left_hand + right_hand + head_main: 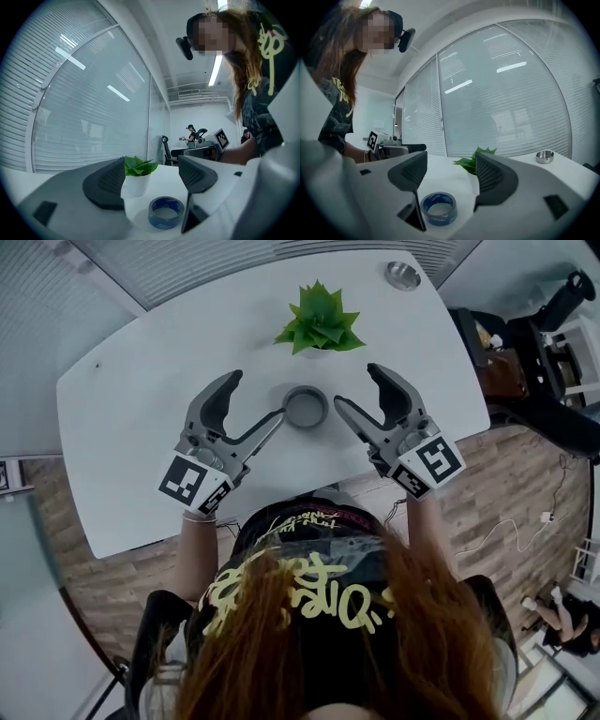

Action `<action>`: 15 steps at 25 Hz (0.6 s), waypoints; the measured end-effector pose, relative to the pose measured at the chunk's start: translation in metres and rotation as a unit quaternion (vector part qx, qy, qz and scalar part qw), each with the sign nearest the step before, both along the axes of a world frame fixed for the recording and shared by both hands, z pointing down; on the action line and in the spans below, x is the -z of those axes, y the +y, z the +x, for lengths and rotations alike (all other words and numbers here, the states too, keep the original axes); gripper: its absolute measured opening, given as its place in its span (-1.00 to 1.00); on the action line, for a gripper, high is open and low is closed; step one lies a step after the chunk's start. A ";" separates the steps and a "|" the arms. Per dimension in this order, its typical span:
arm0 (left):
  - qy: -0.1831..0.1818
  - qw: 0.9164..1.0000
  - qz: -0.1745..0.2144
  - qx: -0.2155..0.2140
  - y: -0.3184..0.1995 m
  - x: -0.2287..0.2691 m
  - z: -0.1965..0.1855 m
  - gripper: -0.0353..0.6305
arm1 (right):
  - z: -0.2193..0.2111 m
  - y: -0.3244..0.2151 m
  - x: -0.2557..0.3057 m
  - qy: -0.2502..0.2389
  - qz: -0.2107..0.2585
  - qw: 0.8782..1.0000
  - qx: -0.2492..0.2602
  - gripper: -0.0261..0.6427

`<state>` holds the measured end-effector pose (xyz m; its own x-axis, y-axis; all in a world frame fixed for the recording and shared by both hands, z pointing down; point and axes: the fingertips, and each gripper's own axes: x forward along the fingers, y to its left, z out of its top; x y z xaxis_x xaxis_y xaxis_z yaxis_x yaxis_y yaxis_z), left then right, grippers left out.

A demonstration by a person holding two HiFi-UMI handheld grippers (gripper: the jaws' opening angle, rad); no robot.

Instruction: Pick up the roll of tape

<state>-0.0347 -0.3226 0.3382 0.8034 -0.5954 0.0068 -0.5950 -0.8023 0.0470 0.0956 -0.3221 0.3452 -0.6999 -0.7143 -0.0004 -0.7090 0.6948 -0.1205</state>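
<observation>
A blue roll of tape (306, 407) lies flat on the white table (131, 427), just in front of a small potted plant (319, 322). My left gripper (255, 397) is open on the tape's left, its near finger tip almost at the roll. On the tape's right my right gripper (356, 386) is open too, a short gap away. In the left gripper view the tape (166, 213) sits low between the spread jaws of the left gripper (151, 180). The right gripper view shows the tape (438, 207) low and left between the jaws of the right gripper (452, 176). Neither gripper holds anything.
The plant (137, 176) in its white pot stands right behind the tape. A small metal dish (402, 275) sits at the table's far right corner. Glass walls with blinds run behind the table. An office chair (553, 324) stands off to the right.
</observation>
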 end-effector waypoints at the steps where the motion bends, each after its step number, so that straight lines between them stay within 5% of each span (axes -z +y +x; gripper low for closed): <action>1: -0.001 1.000 -0.003 0.000 0.001 -0.004 0.001 0.16 | -0.002 0.003 -0.003 0.004 -0.001 1.000 0.016 -0.02; 7: -0.024 0.999 -0.020 -0.007 0.010 -0.028 0.013 0.20 | -0.018 0.023 -0.036 0.056 -0.020 0.991 0.118 -0.01; 15: -0.062 0.995 -0.062 -0.049 0.020 -0.076 0.024 0.26 | -0.034 0.028 -0.112 0.179 -0.059 0.963 0.194 0.03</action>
<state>-0.0105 -0.3026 0.4146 0.8460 -0.5026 0.1779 -0.5215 -0.8495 0.0802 0.0619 -0.2940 0.4573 -0.8541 -0.3795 0.3558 -0.4101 0.9120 -0.0116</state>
